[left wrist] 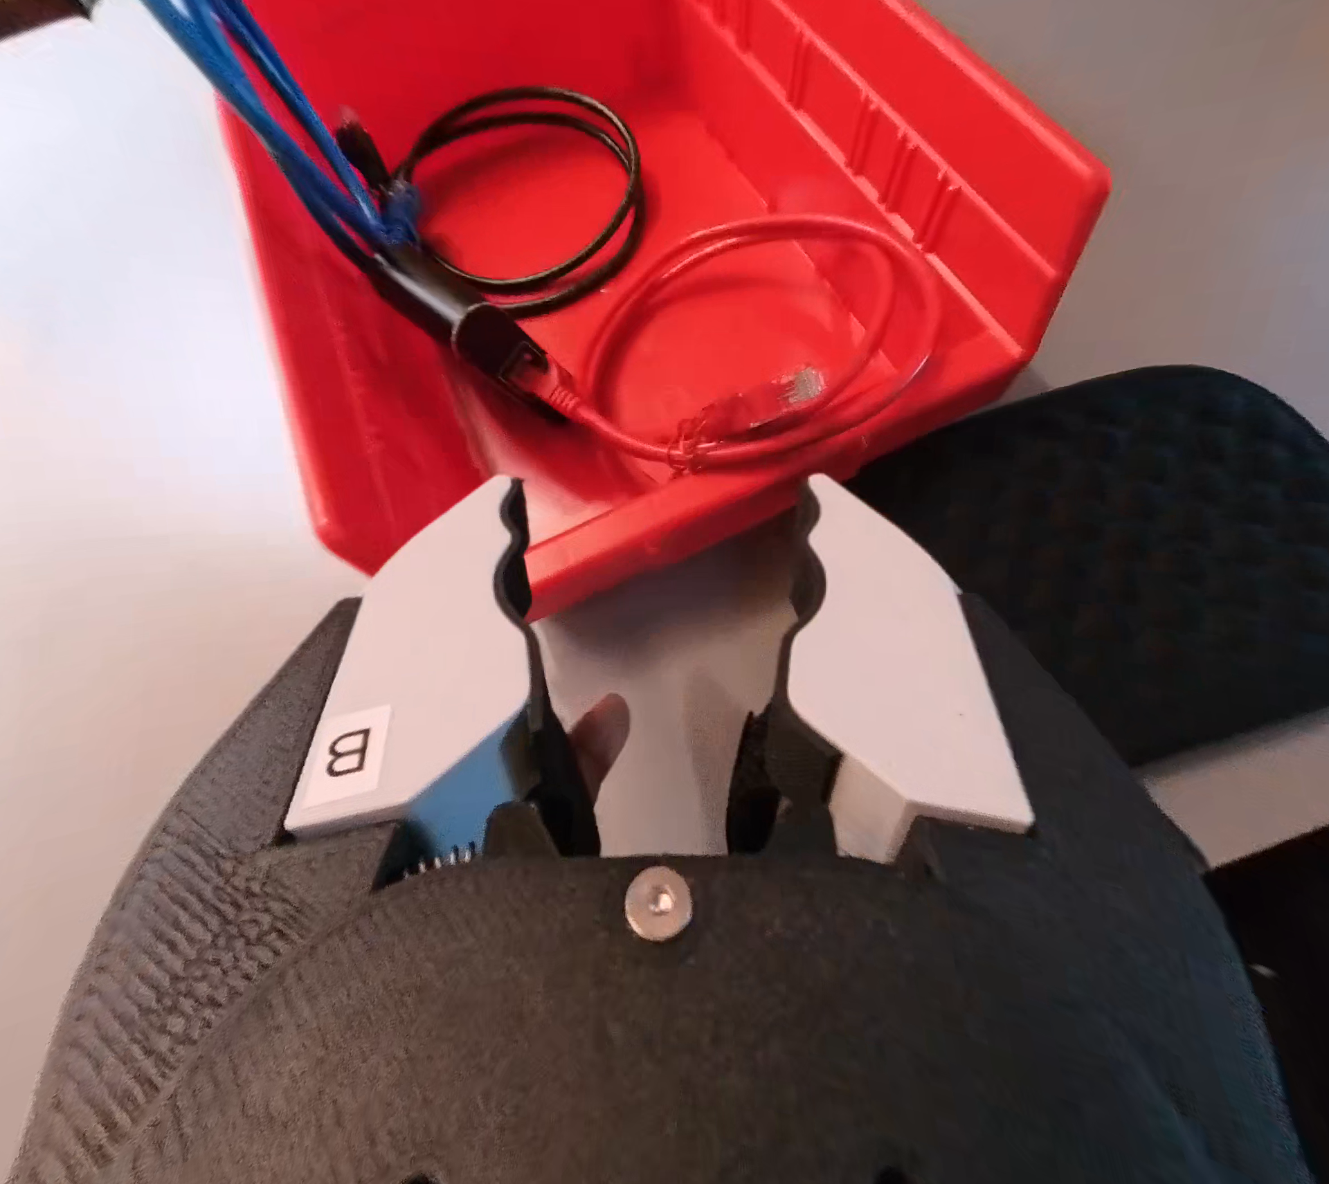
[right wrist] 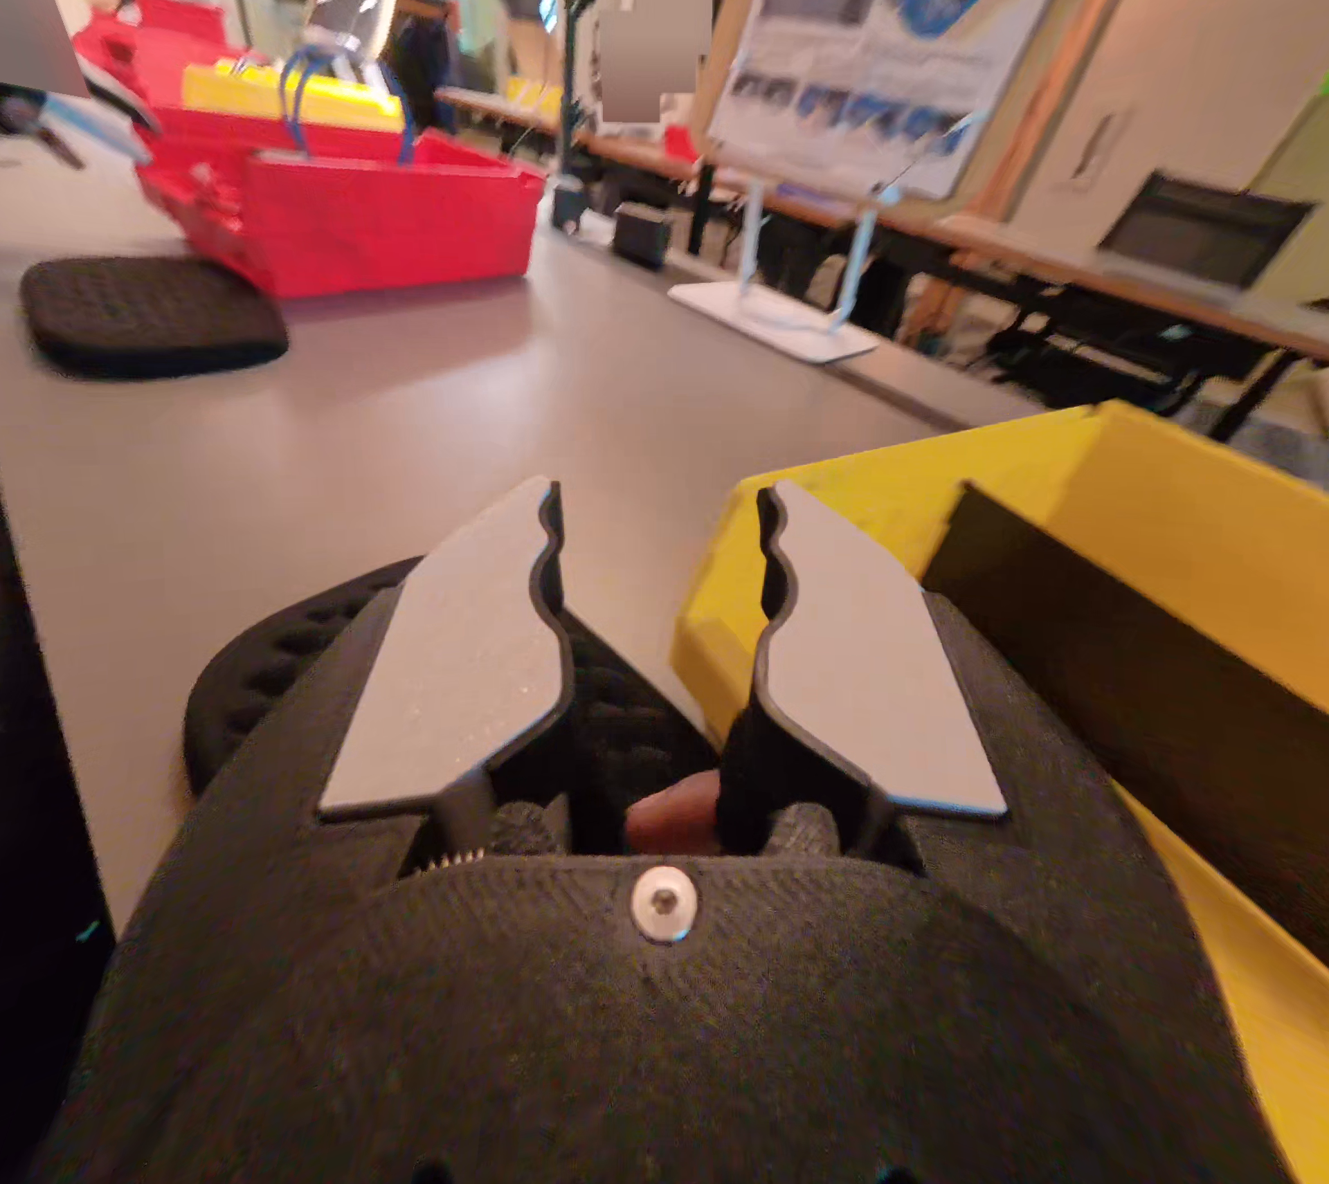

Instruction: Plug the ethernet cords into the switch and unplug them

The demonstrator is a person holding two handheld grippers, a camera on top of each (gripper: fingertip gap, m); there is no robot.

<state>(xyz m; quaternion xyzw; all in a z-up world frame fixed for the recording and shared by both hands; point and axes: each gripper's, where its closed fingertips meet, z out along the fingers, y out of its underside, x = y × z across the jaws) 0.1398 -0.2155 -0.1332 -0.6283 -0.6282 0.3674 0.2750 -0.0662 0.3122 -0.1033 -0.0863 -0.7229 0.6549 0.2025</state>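
A grey worktop (right wrist: 446, 402) runs far back into a busy room. In the left wrist view a red bin (left wrist: 827, 92) sits on it, with a black mesh pad (left wrist: 1122, 545) touching its near right corner. Inside the bin lie a coiled black ethernet cord (left wrist: 633, 179) and a coiled red ethernet cord (left wrist: 928, 301), the red one's clear plug resting on the bin floor. Blue cords (left wrist: 216, 64) slant down from the upper left into the bin, beside a black connector piece. The left gripper (left wrist: 665, 495) hovers just over the bin's near rim, its fingers spread and holding nothing.

The right gripper (right wrist: 658, 495) points low along the worktop, fingers spread and empty, with a yellow bin (right wrist: 1186, 517) just beside it on the right; a dark panel stands inside that bin. Far left are the red bin, the pad and a smaller yellow bin (right wrist: 288, 96). Farther off, a poster board (right wrist: 899, 21) stands on a white stand, with long tables behind. The switch cannot be made out.
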